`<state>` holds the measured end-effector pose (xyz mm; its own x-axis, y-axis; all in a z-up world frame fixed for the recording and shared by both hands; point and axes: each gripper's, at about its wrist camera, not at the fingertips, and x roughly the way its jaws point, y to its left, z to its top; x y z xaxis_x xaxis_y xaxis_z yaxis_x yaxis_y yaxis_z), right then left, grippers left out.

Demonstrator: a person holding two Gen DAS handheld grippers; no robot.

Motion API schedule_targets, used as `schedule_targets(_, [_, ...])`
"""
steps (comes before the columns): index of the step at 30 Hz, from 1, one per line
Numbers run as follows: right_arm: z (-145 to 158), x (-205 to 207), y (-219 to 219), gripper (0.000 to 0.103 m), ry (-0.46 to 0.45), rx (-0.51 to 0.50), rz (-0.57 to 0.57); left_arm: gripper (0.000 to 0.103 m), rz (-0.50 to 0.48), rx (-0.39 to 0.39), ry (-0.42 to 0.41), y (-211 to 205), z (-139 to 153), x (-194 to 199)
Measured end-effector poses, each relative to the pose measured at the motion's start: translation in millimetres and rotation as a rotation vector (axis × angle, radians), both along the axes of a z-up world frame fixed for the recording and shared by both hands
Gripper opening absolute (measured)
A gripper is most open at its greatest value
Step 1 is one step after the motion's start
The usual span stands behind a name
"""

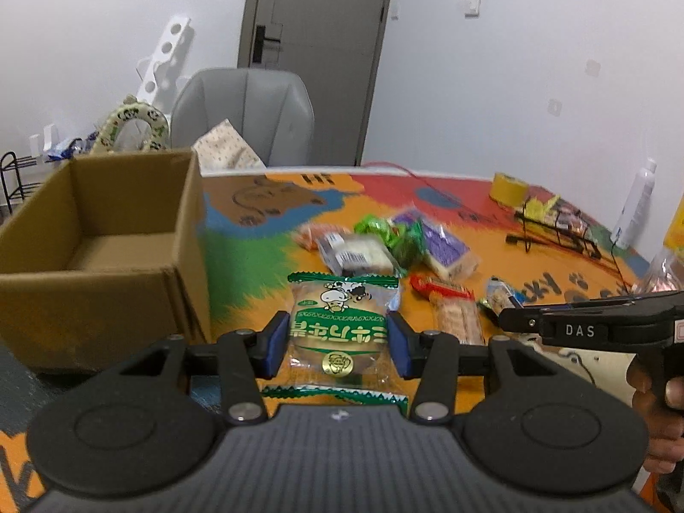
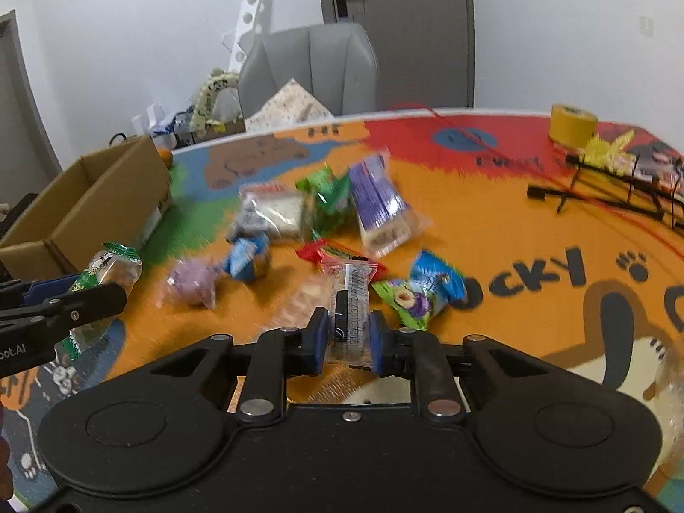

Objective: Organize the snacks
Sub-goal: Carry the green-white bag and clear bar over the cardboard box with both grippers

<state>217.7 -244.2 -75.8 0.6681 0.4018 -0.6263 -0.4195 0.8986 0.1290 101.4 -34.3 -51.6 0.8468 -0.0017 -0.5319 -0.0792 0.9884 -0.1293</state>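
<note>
My left gripper (image 1: 337, 344) is shut on a green-and-clear pastry packet (image 1: 340, 327) with a cow cartoon, lifted above the mat; the same packet (image 2: 112, 269) shows at the left of the right wrist view. My right gripper (image 2: 348, 335) is shut on a clear wafer packet with red ends (image 2: 352, 295). An open cardboard box (image 1: 98, 231) stands to the left, its inside bare. A heap of loose snacks (image 1: 397, 246) lies on the mat beyond: white, green and purple packets. The right gripper's body (image 1: 590, 329) shows at the right edge of the left wrist view.
The table carries a colourful cartoon mat (image 2: 513, 235). A yellow tape roll (image 2: 572, 125) and a black wire rack (image 2: 620, 188) stand at the far right, a white bottle (image 1: 639, 201) beside them. A grey chair (image 1: 248, 115) is behind the table. A person's hand (image 1: 658, 389) holds the right gripper.
</note>
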Motion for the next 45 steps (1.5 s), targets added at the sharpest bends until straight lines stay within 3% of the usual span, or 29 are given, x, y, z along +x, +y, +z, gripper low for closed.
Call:
schedule_targets(22, [52.2, -10.2, 47.0, 0.019, -0.148, 0.098, 0.119, 0.048, 0.108, 0.031, -0.135, 40.9, 49.1, -14.4])
schedule_targets(45, [73.7, -7.8, 134.0, 0.019, -0.169, 0.133, 0.28, 0.048, 0.265, -0.001, -0.143, 119.6, 52.9, -21.6])
